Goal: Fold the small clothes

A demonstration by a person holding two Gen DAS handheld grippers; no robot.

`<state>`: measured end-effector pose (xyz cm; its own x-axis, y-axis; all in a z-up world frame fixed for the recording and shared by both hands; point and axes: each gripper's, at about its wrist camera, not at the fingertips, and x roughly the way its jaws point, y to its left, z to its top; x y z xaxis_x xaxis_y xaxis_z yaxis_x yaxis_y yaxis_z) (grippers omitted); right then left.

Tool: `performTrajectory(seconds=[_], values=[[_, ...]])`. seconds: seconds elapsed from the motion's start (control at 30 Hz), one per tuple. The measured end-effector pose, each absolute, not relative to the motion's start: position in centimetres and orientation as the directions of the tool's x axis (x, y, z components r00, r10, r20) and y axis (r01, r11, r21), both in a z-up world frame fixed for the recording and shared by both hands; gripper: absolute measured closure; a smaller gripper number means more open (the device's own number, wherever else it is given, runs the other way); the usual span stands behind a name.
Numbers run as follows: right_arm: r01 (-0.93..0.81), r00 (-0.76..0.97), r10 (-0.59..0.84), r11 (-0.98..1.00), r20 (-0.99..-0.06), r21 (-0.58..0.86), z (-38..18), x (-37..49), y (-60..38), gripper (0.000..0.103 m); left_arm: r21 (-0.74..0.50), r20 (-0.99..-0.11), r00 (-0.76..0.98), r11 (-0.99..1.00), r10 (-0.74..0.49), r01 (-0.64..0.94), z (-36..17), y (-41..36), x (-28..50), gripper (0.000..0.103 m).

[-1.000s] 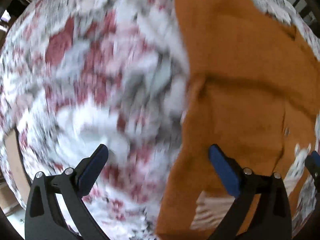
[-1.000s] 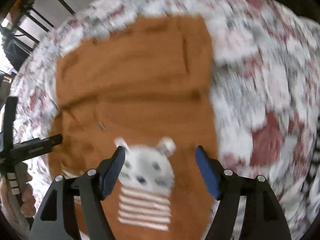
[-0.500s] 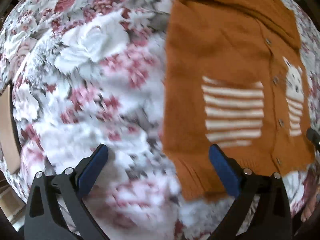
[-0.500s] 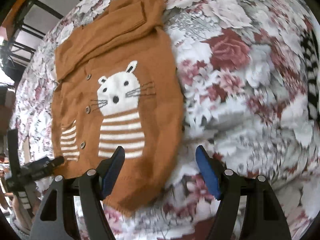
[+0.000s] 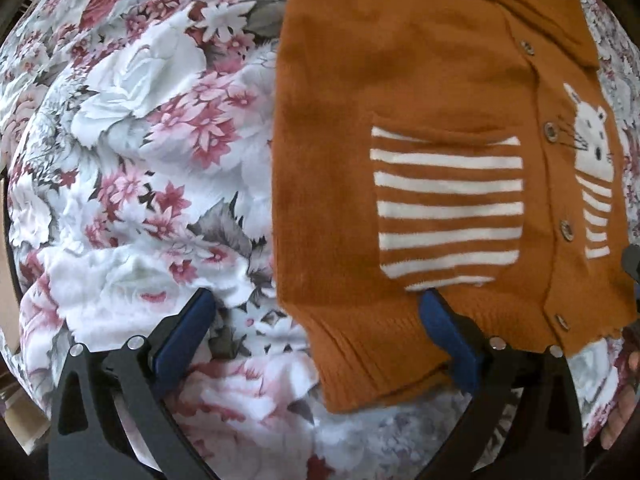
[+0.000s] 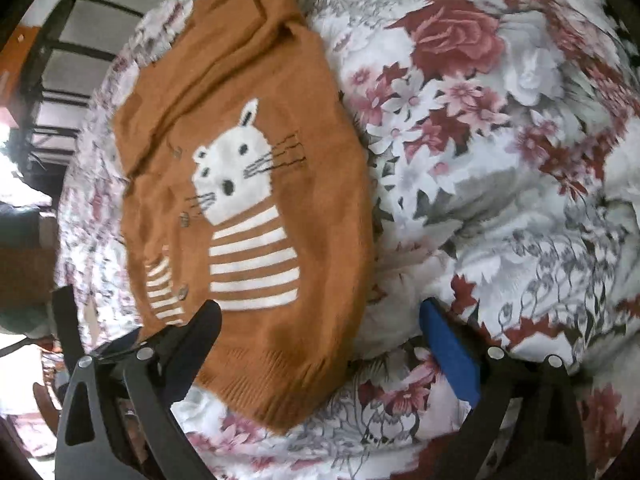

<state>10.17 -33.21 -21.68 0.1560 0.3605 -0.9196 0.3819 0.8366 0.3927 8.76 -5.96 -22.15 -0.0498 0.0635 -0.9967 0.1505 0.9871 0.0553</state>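
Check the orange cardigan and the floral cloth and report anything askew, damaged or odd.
Nothing stands out. The orange cardigan lies flat and buttoned on the floral cloth, its top part folded down, hem intact. The left gripper and right gripper are both open and hold nothing.

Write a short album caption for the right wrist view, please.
Open right hand-held gripper poised over the hem of an orange cat cardigan lying on a floral bedspread.
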Motion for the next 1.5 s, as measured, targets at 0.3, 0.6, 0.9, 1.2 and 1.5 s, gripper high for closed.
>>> performTrajectory(seconds=[0.3,0.6,0.9,1.2,1.5], values=[[0.294,0.159,0.193,0.927,-0.968,0.233,-22.7,11.8,-30.6,0.003,0.061,-0.996,-0.060,0.989,0.070,0.137,-23.4,-7.1,10.4,0.004],[0.355,0.275,0.419,0.792,-0.866,0.496,-19.4,8.6,-33.6,0.018,-0.177,-0.982,-0.077,0.982,-0.172,0.069,-20.3,-6.3,11.0,0.005],[0.435,0.280,0.411,0.752,-0.868,0.496,-21.1,8.1,-34.6,0.053,-0.232,-0.965,-0.137,0.972,-0.224,0.045,-21.6,-7.3,10.9,0.007],[0.444,0.290,0.450,0.718,-0.844,0.536,-21.1,8.3,-34.8,0.057,-0.276,-0.955,-0.124,0.961,-0.271,0.028,-21.4,-7.0,10.9,0.060],[0.412,0.255,0.432,0.761,-0.865,0.501,-21.0,7.9,-33.7,0.075,-0.290,-0.952,-0.111,0.957,-0.287,0.011,-21.0,-6.4,10.9,0.084]])
